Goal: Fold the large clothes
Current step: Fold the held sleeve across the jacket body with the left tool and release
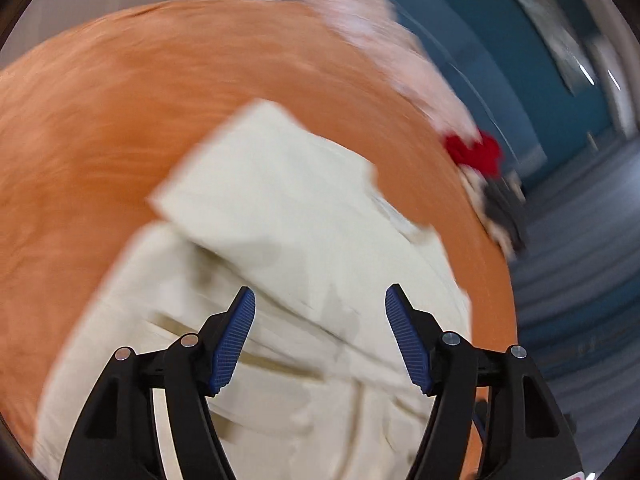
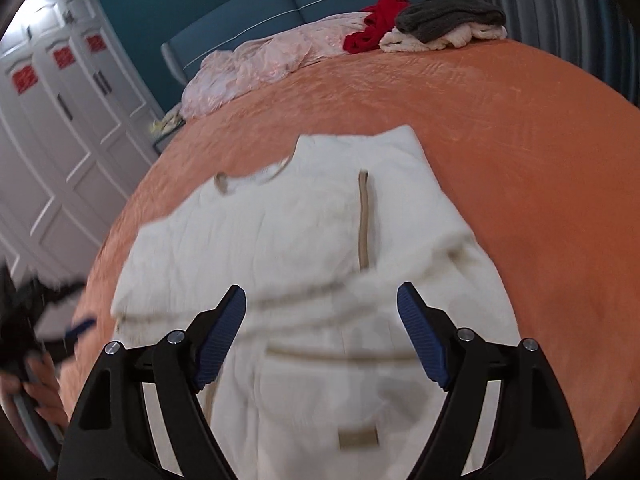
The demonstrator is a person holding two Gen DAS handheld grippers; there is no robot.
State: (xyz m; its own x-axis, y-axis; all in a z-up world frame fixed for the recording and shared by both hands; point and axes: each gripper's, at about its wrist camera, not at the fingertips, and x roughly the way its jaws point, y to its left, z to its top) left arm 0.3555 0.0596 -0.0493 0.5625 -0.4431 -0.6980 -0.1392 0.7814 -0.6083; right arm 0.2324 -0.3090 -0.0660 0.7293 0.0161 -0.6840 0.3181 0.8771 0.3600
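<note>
A large cream-white garment (image 2: 304,240) with tan trim lies on an orange bed cover (image 2: 520,160), its sleeves folded in over the body. It also shows in the left wrist view (image 1: 280,220), blurred. My left gripper (image 1: 320,300) is open and empty above the garment's lower part. My right gripper (image 2: 322,300) is open and empty above the garment's lower part. The left gripper also shows at the left edge of the right wrist view (image 2: 48,320), blurred, held in a hand.
A pink garment (image 2: 260,64), a red garment (image 2: 376,24) and a grey and white pile (image 2: 444,24) lie at the far edge of the bed by a teal headboard (image 2: 280,4). White wardrobe doors (image 2: 60,120) stand at left.
</note>
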